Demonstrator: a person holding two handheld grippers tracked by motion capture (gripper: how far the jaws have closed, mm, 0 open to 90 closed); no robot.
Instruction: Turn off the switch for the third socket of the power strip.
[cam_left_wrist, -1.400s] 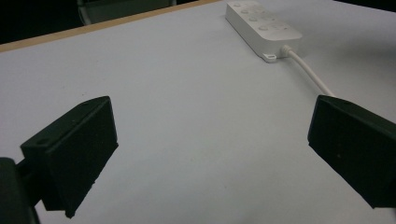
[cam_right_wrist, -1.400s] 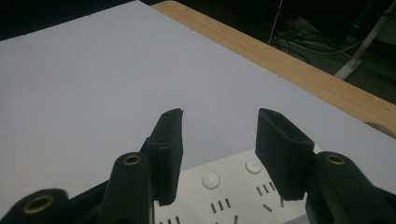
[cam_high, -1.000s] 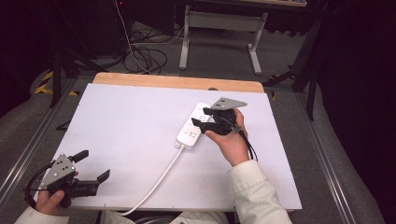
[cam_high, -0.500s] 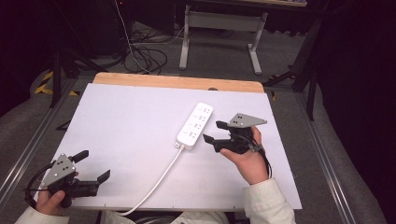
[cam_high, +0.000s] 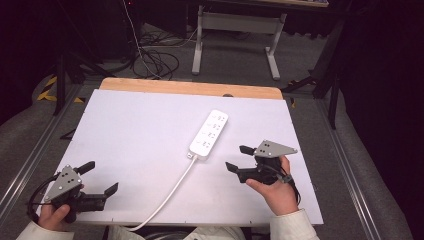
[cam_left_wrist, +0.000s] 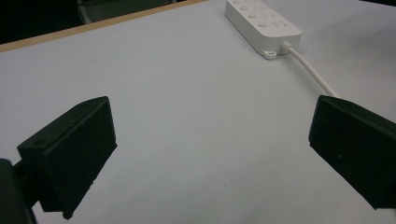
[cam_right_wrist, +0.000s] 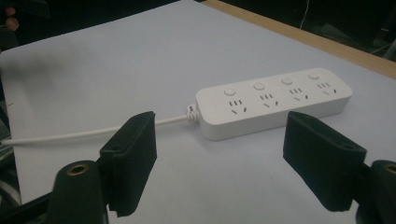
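Scene: a person sits at a white bench (cam_high: 130, 130) with a wooden far edge, holding a gripper in each hand.
Power strip: a white power strip (cam_high: 209, 134) with four sockets and four buttons lies flat right of the bench's middle, towards the far edge, one short end pointing to the person.
Cord: its white cord (cam_high: 170, 192) runs from the near end across the bench and off the near edge.
Left gripper: the left gripper (cam_high: 97, 179) rests at the near left corner, jaws wide apart, holding nothing, well apart from the power strip.
Right gripper: the right gripper (cam_high: 239, 157) hangs near the power strip, to its right and nearer the person, jaws wide apart, empty, pointing at it.
Sockets: all four look empty; no plug is seen on the bench.
Progress: judging by this, the power strip lies free and untouched; any grasp or move of it is not yet made, and the right gripper seems best placed for it.
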